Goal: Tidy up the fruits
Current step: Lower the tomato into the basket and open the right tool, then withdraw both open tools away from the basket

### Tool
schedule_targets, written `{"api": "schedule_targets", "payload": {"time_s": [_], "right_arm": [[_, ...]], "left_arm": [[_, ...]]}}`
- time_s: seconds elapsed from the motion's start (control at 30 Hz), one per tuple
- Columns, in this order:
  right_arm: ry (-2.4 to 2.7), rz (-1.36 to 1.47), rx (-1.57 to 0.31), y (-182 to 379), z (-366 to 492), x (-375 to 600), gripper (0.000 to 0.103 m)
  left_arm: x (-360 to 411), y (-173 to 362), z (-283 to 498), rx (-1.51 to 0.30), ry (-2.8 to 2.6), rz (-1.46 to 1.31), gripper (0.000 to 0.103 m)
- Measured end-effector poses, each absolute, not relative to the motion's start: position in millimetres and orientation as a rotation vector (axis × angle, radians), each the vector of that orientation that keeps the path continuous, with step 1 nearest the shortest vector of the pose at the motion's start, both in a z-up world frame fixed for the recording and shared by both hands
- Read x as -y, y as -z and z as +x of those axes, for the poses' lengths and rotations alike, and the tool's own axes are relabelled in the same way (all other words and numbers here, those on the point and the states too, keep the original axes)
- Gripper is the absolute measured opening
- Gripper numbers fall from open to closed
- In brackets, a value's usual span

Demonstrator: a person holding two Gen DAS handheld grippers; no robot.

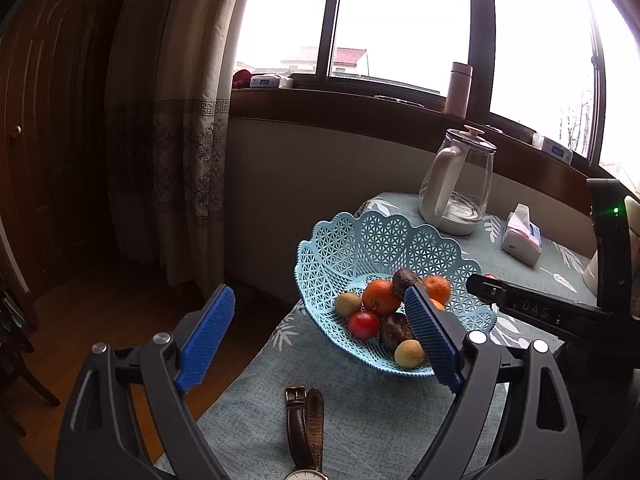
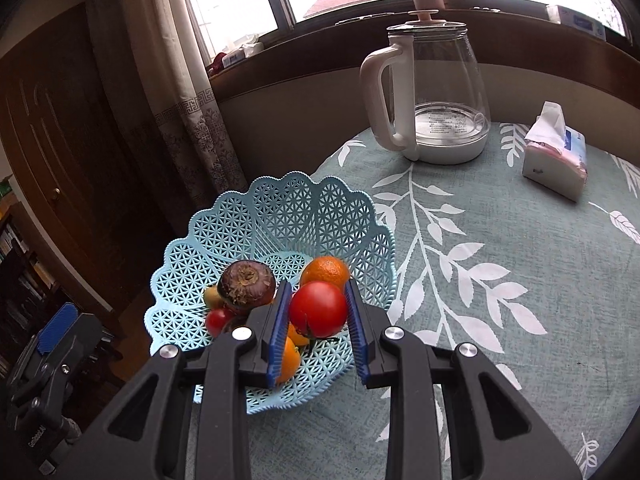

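Fruits mostly lie in the blue basket (image 2: 280,216) at the worktop's left edge; the right gripper (image 2: 318,312) pinches a tomato (image 2: 318,310) above it, the left gripper (image 1: 320,336) is spread, empty.

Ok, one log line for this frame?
left gripper: open, idle | right gripper: shut on red round tomato | over light-blue plastic lattice basket

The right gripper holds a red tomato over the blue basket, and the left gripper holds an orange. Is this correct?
Not fully. The left wrist view shows the left gripper open and holding nothing. The rest stands: the right gripper holds the red tomato over the blue basket.
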State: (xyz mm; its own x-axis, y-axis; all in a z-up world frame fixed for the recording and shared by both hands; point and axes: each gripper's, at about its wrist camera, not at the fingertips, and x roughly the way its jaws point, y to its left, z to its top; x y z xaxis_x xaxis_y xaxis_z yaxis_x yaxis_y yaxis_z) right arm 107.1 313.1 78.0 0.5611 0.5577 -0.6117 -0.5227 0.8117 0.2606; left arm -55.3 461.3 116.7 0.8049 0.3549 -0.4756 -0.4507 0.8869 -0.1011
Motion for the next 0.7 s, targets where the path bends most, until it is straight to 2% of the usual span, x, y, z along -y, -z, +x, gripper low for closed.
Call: {"api": "schedule_targets", "payload": {"time_s": [0.2,0.3,0.4,0.47,0.53,0.7], "right_arm": [[-0.619,0.043,-0.747,-74,111,-315,0.029],[-0.609,0.057,-0.741,-75,110,-311,0.042],[-0.607,0.063,-0.731,-78,107,-307,0.043],[-0.596,0.058,-0.721,-81,104,-305,0.051],[-0.566,0.042,-0.708,-83,99,-304,0.063],[-0.523,0.0,-0.68,-90,86,-303,0.08]], "left_arm": [[-464,-117,-56,-0.464,-0.443,-0.227,0.092],[-464,-118,-57,-0.46,-0.444,-0.225,0.094],[-463,-119,-57,-0.459,-0.445,-0.221,0.095],[-463,-119,-56,-0.462,-0.446,-0.221,0.098],[-463,-119,-56,-0.463,-0.45,-0.22,0.099],[-462,-122,-58,-0.462,-0.461,-0.2,0.1]]}}
